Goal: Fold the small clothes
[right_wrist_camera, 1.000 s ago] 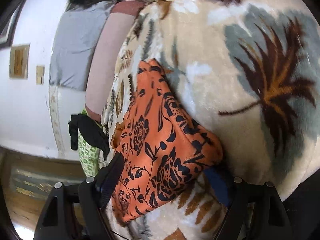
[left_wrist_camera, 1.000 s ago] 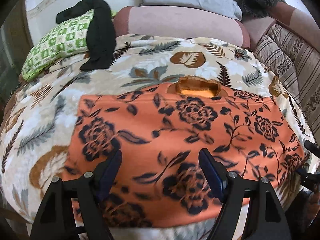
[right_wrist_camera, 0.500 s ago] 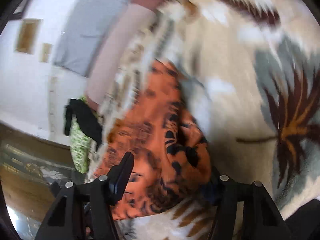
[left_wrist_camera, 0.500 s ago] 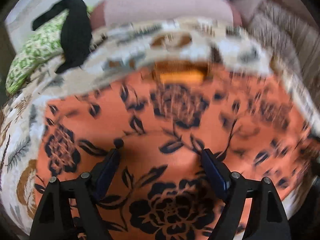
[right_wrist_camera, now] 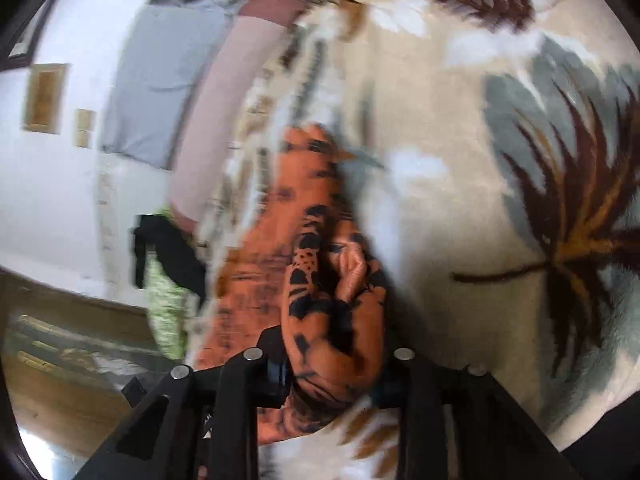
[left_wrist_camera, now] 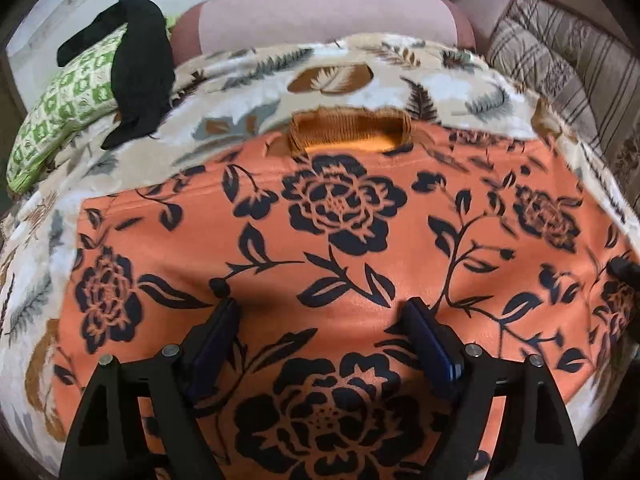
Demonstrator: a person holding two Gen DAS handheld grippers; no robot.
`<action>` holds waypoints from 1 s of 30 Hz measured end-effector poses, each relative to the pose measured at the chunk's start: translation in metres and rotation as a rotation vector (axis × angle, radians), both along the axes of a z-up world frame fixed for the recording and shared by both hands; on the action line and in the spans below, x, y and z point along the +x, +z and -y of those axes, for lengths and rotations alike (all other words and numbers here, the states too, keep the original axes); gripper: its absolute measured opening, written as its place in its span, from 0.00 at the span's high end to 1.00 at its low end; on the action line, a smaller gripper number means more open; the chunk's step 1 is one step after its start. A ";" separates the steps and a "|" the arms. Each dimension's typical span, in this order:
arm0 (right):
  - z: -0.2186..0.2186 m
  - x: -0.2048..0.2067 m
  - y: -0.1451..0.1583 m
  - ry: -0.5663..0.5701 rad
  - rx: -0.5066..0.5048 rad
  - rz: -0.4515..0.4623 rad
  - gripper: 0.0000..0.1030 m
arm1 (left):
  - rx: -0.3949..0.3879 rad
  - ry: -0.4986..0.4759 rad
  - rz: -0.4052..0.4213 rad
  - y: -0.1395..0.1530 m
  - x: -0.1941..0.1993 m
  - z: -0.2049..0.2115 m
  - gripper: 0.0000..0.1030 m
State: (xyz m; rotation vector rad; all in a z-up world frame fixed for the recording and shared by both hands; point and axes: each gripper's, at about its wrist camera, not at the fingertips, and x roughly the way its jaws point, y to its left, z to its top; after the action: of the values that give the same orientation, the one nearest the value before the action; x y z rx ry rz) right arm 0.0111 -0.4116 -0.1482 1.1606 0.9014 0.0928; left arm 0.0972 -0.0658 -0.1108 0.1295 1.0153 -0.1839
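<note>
An orange garment with black flowers (left_wrist_camera: pixel 340 240) lies flat on a leaf-patterned blanket (left_wrist_camera: pixel 240 76), its ribbed collar (left_wrist_camera: pixel 352 132) at the far edge. My left gripper (left_wrist_camera: pixel 322 312) is open and hovers low over the garment's near middle, holding nothing. In the right wrist view my right gripper (right_wrist_camera: pixel 334 354) is shut on a bunched edge of the orange garment (right_wrist_camera: pixel 332 300), which bulges between its jaws. The right gripper's tip (left_wrist_camera: pixel 622 268) shows at the garment's right edge in the left wrist view.
A green patterned pillow (left_wrist_camera: pixel 68 104) with a black garment (left_wrist_camera: pixel 140 68) draped on it lies far left. A pink bolster (left_wrist_camera: pixel 320 12) and a grey pillow (right_wrist_camera: pixel 160 80) stand behind. A striped cushion (left_wrist_camera: pixel 568 68) sits far right.
My right gripper has closed on the garment's right edge, bunching the cloth. My left gripper has moved forward and lower over the garment, still open.
</note>
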 end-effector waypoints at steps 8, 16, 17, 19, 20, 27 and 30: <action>-0.013 0.010 0.012 0.054 -0.134 0.010 0.79 | 0.009 -0.011 -0.053 -0.017 0.005 -0.004 0.15; -0.105 0.031 0.145 0.249 -0.470 0.231 0.82 | -0.255 0.138 0.019 0.030 -0.003 -0.067 0.19; -0.126 0.034 0.161 0.289 -0.497 0.268 0.82 | -0.280 0.183 0.059 0.041 -0.013 -0.086 0.19; -0.184 0.035 0.190 0.396 -0.540 0.360 0.82 | -0.309 0.273 0.123 0.056 -0.031 -0.124 0.19; -0.210 0.035 0.199 0.442 -0.544 0.395 0.82 | -0.321 0.329 0.156 0.063 -0.044 -0.150 0.19; -0.378 0.059 0.125 0.805 -0.490 0.358 0.35 | -0.387 0.585 0.113 0.035 -0.101 -0.259 0.19; -0.393 0.063 0.077 0.869 -0.470 0.217 0.26 | -0.484 0.612 0.057 0.021 -0.108 -0.268 0.19</action>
State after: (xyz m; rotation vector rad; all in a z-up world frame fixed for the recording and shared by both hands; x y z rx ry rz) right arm 0.0739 -0.0184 -0.0710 0.2591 1.1023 0.6624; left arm -0.0111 0.2024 -0.0897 -0.6093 0.8864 0.1366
